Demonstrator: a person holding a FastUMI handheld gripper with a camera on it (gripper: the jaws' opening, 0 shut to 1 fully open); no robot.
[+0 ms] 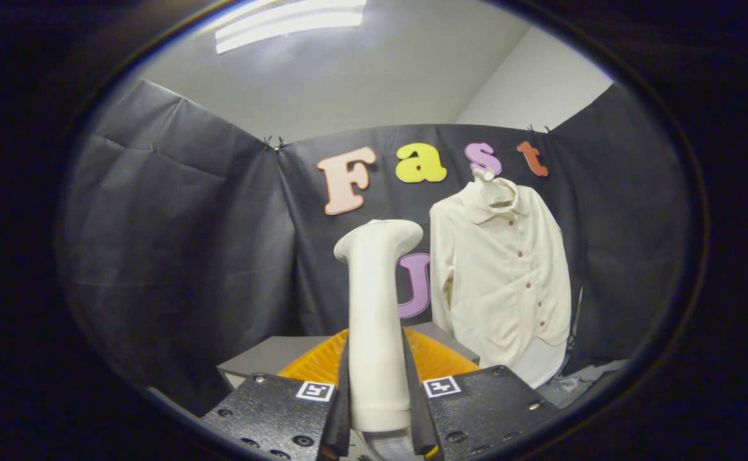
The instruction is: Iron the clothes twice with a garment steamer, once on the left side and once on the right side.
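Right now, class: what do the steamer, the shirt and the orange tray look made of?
Steamer, clamped between the gripper fingers: smooth matte plastic, probably. Shirt hanging beyond: soft woven cloth, draping in folds, small buttons. Orange tray: ribbed, likely moulded plastic.

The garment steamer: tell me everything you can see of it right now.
The garment steamer is a smooth, cream-white, plastic-looking wand. Its straight handle stands upright between the gripper's fingers, both pressing on its sides, and it flares at the top into a wider head turned slightly right. It is lifted above the orange basket, to the left of the hanging shirt, not touching it.
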